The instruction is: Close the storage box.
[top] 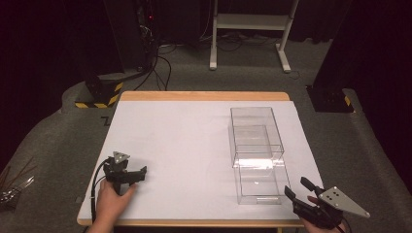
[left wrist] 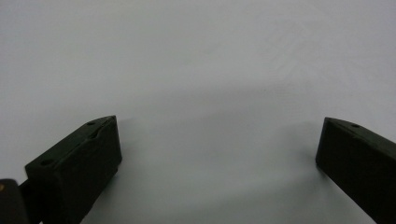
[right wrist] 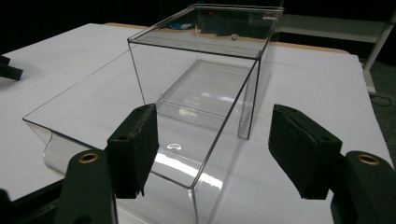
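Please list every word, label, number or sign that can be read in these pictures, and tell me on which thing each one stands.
No text can be read.
One dark mark, perhaps a letter, lies on the floor by the table's far left corner, too blurred to read.
The clear box, the left gripper and the right gripper carry no visible writing.

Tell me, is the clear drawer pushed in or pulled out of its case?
Pulled out. The drawer sticks out toward the right gripper, in front of the case.
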### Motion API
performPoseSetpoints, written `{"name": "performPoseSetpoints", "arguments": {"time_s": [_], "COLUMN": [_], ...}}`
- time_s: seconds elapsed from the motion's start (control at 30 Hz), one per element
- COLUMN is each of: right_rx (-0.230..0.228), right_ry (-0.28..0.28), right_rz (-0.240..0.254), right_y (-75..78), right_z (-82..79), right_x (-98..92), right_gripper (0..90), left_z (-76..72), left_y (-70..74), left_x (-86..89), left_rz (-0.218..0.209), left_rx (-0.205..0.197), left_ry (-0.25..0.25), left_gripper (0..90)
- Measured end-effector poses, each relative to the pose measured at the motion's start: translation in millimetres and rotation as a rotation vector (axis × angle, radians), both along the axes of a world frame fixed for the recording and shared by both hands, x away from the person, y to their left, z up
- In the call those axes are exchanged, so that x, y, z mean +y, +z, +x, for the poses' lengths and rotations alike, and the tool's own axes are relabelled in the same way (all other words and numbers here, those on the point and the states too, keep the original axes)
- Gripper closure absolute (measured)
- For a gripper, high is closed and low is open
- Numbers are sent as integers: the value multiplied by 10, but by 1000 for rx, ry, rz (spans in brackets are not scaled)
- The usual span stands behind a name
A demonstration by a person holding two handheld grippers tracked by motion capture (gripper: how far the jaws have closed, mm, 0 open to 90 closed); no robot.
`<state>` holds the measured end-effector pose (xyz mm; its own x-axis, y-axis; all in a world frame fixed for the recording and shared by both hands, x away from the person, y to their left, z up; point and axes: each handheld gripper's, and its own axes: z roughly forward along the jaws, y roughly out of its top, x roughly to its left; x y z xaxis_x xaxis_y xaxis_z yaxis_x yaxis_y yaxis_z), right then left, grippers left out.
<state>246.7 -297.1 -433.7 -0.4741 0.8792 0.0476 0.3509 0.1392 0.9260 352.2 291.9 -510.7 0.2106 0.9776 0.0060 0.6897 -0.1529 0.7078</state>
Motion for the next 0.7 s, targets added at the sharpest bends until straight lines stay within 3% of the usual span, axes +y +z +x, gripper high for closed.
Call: {"name": "performPoseSetpoints", "arguments": {"time_s": [0.27,0.4,0.7], "right_rx": [36,55,44], "right_ry": [10,29,23], "right_rz": [18,3,3], "right_y": [-74,-127,-147], "right_z": [-64,-46,-10], "right_x": [-12,19,43], "right_gripper": [335,325,325], "left_z": [0,0,0], "left_y": [0,0,0], "left_x": [0,0,0], "left_rz": [0,0,0], "left_rx": [0,0,0], "left_ry": [0,0,0], "left_gripper": [4,4,4]}}
